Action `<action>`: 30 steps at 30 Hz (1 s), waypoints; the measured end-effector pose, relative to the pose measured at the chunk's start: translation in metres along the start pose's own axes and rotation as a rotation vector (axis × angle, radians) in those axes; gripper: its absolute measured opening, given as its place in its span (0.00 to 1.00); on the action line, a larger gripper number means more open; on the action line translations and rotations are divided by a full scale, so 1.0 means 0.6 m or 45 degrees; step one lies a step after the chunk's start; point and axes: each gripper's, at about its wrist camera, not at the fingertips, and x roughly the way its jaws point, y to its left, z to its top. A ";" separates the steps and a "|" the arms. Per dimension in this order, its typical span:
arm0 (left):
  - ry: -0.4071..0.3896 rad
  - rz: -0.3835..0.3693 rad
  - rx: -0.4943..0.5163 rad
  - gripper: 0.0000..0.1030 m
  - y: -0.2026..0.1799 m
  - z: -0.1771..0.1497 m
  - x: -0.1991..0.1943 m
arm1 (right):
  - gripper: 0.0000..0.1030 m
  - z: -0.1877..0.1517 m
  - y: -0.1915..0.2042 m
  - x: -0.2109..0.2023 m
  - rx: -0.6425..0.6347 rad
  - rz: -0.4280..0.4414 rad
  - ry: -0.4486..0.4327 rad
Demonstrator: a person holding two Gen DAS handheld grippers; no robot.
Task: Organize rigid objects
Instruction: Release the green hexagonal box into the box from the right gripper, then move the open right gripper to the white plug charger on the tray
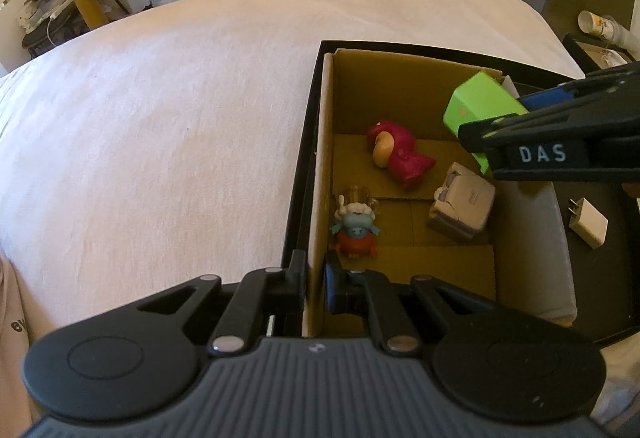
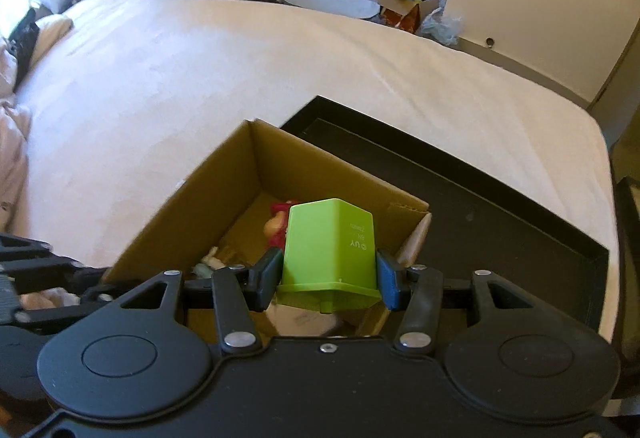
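Observation:
An open cardboard box (image 1: 404,78) sits in a black tray (image 1: 304,158) on the bed. Inside lie a pink figure (image 1: 400,152), a small blue-and-red figure (image 1: 356,228) and a white-grey device (image 1: 462,206). My left gripper (image 1: 314,278) is shut on the box's left wall. My right gripper (image 2: 328,278) is shut on a green plastic container (image 2: 330,258), holding it above the box's right side; it shows in the left wrist view too (image 1: 478,110). The box (image 2: 224,190) and the pink figure (image 2: 276,226) show partly below it.
A white charger plug (image 1: 588,222) lies in the tray right of the box. The white bed (image 1: 160,118) spreads left and behind. A black box and paper cups (image 1: 600,24) stand at the far right. Shoes and cartons lie on the floor beyond.

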 end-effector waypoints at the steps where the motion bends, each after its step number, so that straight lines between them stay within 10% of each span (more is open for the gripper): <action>1: 0.001 -0.001 0.000 0.08 0.000 0.000 0.001 | 0.48 -0.001 0.000 0.002 -0.001 -0.009 0.002; 30: -0.012 0.009 -0.010 0.08 -0.002 -0.001 -0.005 | 0.86 -0.057 -0.075 -0.097 0.163 -0.113 -0.094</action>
